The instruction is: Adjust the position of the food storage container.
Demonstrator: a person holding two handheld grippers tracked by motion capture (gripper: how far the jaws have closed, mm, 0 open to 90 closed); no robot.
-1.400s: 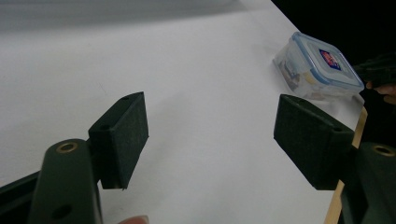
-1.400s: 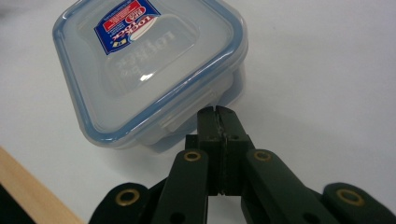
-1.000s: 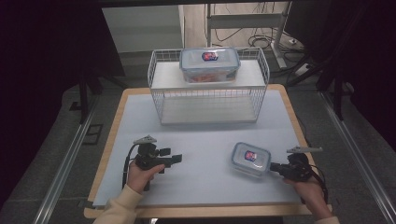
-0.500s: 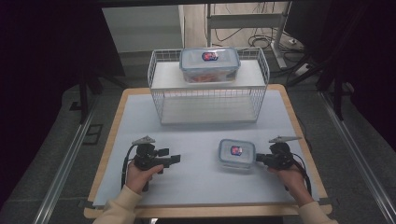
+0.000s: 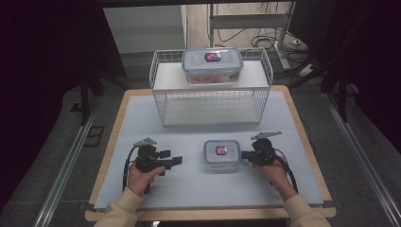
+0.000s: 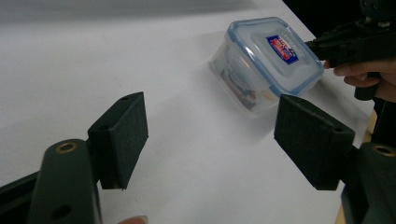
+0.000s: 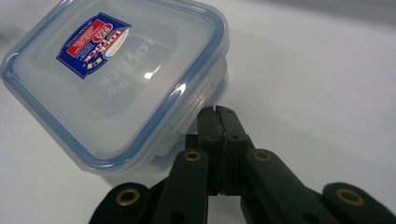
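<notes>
While clenched, the right tongs (image 7: 215,112) are pressed against the small container (image 5: 221,154).
Low, level contact is advised, steered toward nine o'clock, where the left tongs (image 6: 210,135) are held released.

A white wire basket (image 5: 211,101) stands behind, bearing a large lidded container (image 5: 212,65) on top.

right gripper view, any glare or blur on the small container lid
Right gripper view: small glare spot on the small container lid, label readable, right gripper jaws soft up close. Left gripper view: container's far edge slightly soft. High view: table evenly lit, surroundings dark.
</notes>
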